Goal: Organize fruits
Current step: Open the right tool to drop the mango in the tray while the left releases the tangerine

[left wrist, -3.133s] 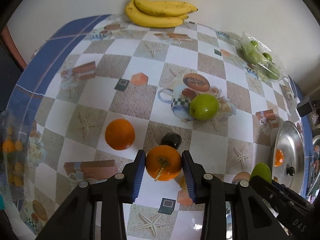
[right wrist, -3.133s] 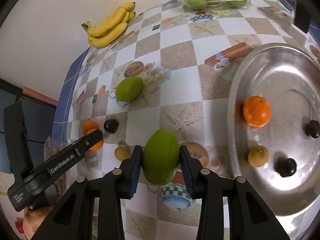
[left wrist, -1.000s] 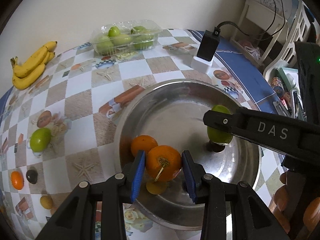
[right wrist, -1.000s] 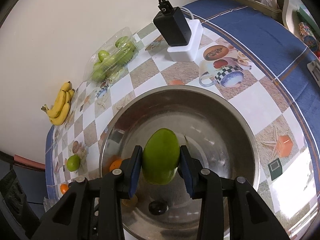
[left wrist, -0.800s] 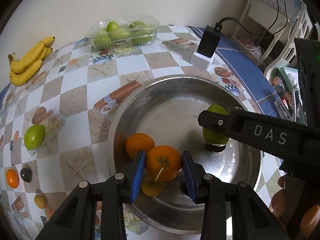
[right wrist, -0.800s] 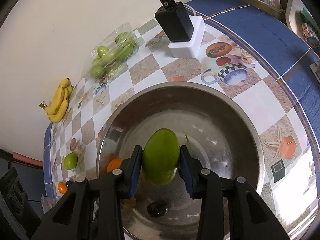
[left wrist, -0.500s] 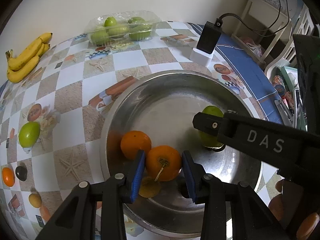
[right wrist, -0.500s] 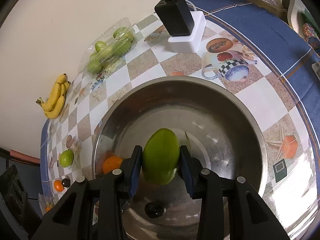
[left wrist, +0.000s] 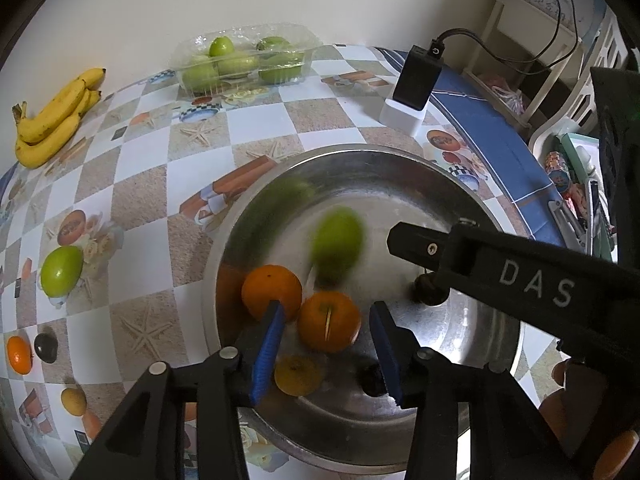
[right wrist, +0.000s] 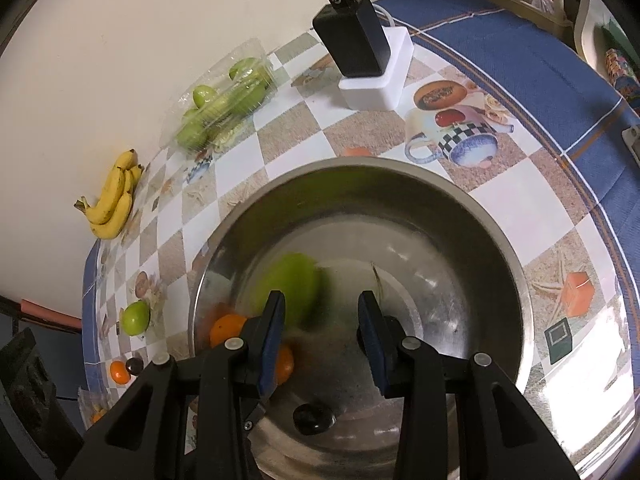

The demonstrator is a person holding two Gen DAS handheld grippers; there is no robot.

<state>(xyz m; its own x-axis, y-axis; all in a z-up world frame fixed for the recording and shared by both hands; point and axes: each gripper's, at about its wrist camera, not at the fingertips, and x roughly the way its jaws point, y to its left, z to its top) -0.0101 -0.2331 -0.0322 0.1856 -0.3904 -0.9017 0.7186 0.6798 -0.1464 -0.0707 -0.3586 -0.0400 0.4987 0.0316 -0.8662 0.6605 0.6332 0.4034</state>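
Mango (right wrist: 294, 286), orange (left wrist: 329, 321) dropped into bowl (right wrist: 496, 240); both jaws wide | checkered tablecloth (left wrist: 132, 184)

I get soft even daylight, heavy fisheye warp with black corners. Green mango (left wrist: 337, 242) smeared by motion blur; steel bowl (right wrist: 496, 248) throws glare at its rim.

Shiny, lightly scuffed metal bowl (left wrist: 472, 200). Glossy printed plastic-looking cover on table (left wrist: 132, 184). Clear crinkled plastic clamshell (left wrist: 244, 60). Matt black plastic left claw (left wrist: 326, 344), blue pads (left wrist: 267, 350). Dimpled orange (left wrist: 329, 326).
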